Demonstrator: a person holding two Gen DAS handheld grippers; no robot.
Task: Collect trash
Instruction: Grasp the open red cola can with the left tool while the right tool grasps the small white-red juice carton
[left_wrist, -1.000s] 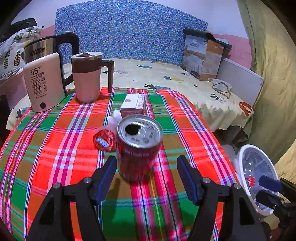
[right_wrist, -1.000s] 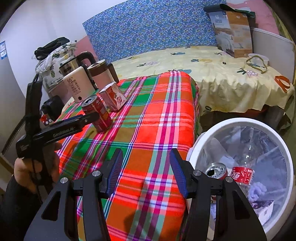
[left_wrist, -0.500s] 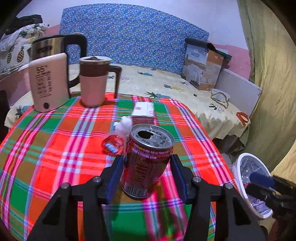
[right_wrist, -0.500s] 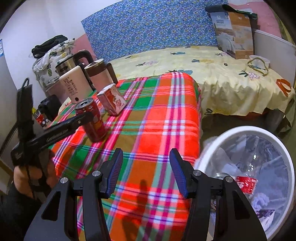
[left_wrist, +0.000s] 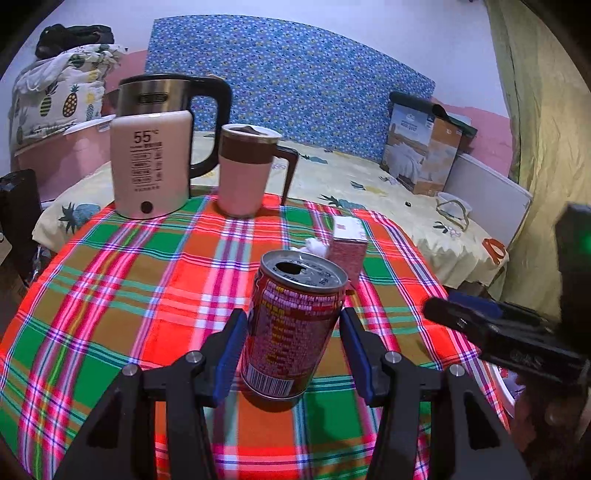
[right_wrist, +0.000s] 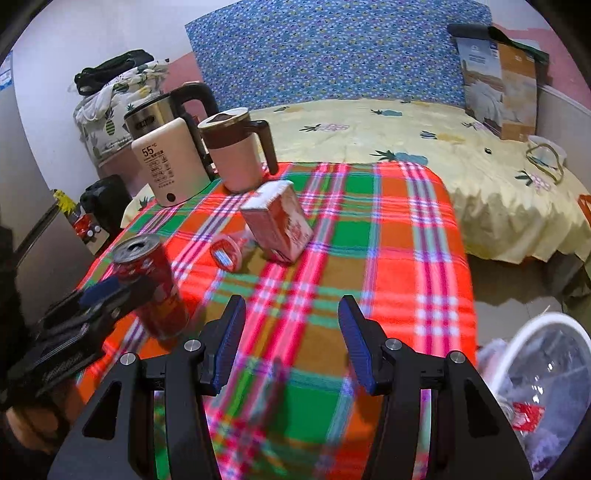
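the desk (left_wrist: 110, 295) wears a plaid cloth — bright red, green and ochre squares crossed by pink, white and purple lines. the can (left_wrist: 291, 328) is red with yellow print and a silver top. the carton (right_wrist: 277, 225) is pink-red and white. the kettle (left_wrist: 151, 162) is cream and steel with a black handle; the mug (left_wrist: 243, 173) pale pink with a brown band. the fingers (right_wrist: 229, 347) are black with blue pads. the headboard (left_wrist: 288, 81) is blue — speckled with tiny flowers. the bed (right_wrist: 406, 129) sheet is pale yellow with pineapples.
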